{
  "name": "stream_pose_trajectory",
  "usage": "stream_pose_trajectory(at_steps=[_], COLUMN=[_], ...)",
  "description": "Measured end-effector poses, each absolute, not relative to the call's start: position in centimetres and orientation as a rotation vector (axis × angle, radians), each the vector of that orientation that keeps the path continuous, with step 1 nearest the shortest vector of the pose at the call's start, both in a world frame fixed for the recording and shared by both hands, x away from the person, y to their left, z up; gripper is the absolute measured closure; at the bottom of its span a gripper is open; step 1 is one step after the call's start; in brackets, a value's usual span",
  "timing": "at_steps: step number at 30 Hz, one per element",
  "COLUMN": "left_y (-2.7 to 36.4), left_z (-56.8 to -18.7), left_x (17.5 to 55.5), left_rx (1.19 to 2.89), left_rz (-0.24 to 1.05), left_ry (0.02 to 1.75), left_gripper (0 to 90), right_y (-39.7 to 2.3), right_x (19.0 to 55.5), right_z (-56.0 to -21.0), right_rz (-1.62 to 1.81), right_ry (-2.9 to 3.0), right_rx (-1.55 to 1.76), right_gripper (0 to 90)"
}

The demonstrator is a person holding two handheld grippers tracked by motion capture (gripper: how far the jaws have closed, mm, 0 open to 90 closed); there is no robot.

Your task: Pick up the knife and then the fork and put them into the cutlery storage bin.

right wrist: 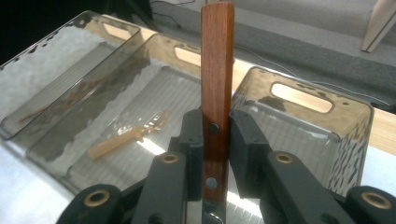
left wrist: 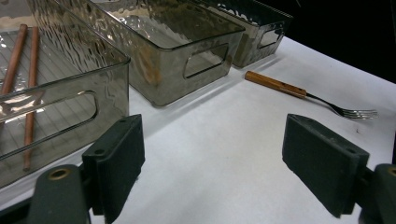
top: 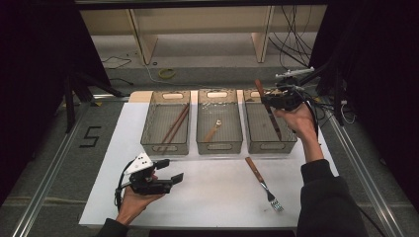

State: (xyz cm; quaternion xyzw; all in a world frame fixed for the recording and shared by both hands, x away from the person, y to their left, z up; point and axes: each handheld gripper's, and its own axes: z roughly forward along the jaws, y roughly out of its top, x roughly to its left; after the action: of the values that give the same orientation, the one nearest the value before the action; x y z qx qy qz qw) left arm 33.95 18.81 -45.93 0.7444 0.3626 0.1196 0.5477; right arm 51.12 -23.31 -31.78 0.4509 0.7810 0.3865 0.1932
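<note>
Right gripper (right wrist: pixel 215 140) clamps a wooden-handled knife (right wrist: pixel 217 70) by its riveted handle, a rigid, light, non-slip hold above the right bin (top: pixel 269 129); left gripper (left wrist: pixel 212 163) rests with jaws apart.

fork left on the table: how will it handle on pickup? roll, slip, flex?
The fork lies flat on the white table, so rolling looks unlikely. Its wooden handle seems stiff and grippier than the thin metal neck. Low profile: jaws may scrape the table and skid it.
</note>
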Motion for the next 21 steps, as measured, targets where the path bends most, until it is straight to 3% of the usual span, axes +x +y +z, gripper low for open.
stream_pose_trajectory(at_steps=[21], left_y=[18.8], left_z=[-45.9], left_x=[34.0], left_rx=[1.772], left_rz=[0.285], left_ry=[0.851], left_gripper=[20.3], right_y=[-22.6], right_x=[53.7], right_z=[-32.9], right_rz=[1.072], right_ry=[2.136], right_rx=[1.333], right_gripper=[76.9])
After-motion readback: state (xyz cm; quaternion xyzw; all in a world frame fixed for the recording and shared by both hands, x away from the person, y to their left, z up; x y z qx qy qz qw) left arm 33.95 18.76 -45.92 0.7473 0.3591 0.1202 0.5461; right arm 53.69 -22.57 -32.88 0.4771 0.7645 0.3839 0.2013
